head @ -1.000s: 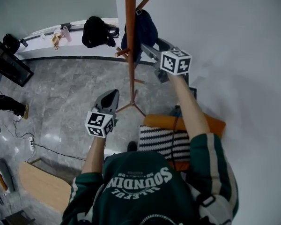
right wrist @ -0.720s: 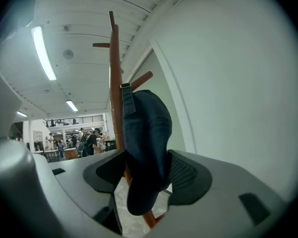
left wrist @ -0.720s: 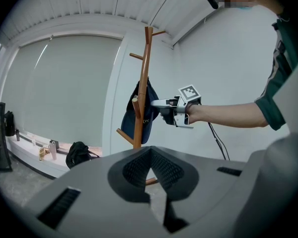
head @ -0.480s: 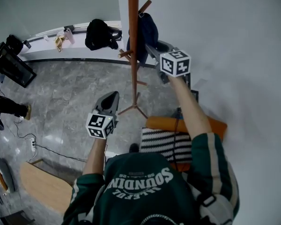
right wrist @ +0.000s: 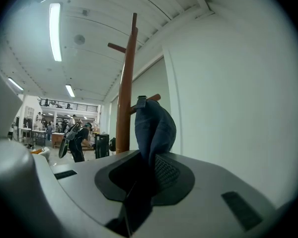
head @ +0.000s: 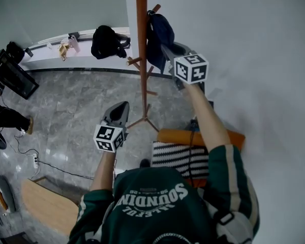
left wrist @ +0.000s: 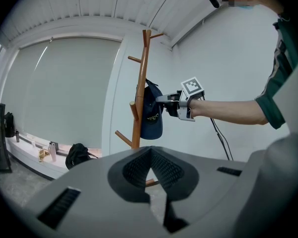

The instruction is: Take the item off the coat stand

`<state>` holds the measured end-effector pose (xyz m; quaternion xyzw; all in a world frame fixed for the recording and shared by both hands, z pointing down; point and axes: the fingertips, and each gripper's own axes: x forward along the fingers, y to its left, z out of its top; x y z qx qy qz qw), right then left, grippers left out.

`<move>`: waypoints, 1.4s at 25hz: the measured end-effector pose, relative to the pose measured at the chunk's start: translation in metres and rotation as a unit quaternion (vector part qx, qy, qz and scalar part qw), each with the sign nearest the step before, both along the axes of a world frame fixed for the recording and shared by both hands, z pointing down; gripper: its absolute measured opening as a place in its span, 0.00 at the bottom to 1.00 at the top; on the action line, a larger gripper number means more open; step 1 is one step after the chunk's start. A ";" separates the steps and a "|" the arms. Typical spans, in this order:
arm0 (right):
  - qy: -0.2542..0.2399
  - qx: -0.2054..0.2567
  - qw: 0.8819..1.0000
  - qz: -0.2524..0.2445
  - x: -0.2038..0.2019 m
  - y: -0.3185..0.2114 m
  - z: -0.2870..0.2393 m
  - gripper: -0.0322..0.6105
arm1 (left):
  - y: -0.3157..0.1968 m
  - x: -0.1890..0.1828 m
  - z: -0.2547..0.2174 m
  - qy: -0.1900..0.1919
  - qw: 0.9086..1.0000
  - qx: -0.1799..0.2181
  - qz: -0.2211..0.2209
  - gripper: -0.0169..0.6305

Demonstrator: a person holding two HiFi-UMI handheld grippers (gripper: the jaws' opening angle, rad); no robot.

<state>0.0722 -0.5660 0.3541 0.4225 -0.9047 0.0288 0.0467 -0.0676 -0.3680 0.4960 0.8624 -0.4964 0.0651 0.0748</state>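
A navy cap (head: pixel 157 33) hangs from a peg of the wooden coat stand (head: pixel 141 44), beside the white wall. My right gripper (head: pixel 164 49) reaches in from the right at cap height. Its jaws are closing, and in the right gripper view (right wrist: pixel 146 168) the cap's dark cloth (right wrist: pixel 154 128) runs down between the pads. The left gripper view shows the cap (left wrist: pixel 151 115), the stand (left wrist: pixel 140 83) and the right gripper (left wrist: pixel 162 99) at the cap's edge. My left gripper (head: pixel 123 104) hangs shut and empty in front of the stand, lower down and apart from it.
A black backpack (head: pixel 105 40) and small items lie on a white ledge (head: pixel 46 60) behind the stand. An orange cushion (head: pixel 193 136) with a striped cloth (head: pixel 178 155) lies by the person's feet. A wooden board (head: pixel 46 202) sits at lower left on the marble floor.
The right gripper has stayed at the cap while the cap's cloth has bunched up beside it. The left gripper has drifted slightly lower in the head view.
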 end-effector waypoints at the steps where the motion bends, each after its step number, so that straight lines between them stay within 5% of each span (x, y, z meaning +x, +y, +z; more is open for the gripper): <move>1: -0.003 0.003 1.000 0.003 0.002 -0.001 -0.005 0.14 | 0.000 0.001 -0.001 0.000 1.000 0.000 0.001 0.03; 18: -0.021 0.046 0.997 0.065 0.060 -0.008 -0.055 0.14 | -0.017 -0.005 -0.021 -0.029 0.999 0.030 0.009 0.03; 35: -0.038 0.030 0.994 0.093 0.083 0.074 0.020 0.14 | -0.027 -0.005 -0.019 -0.039 0.998 0.032 0.042 0.03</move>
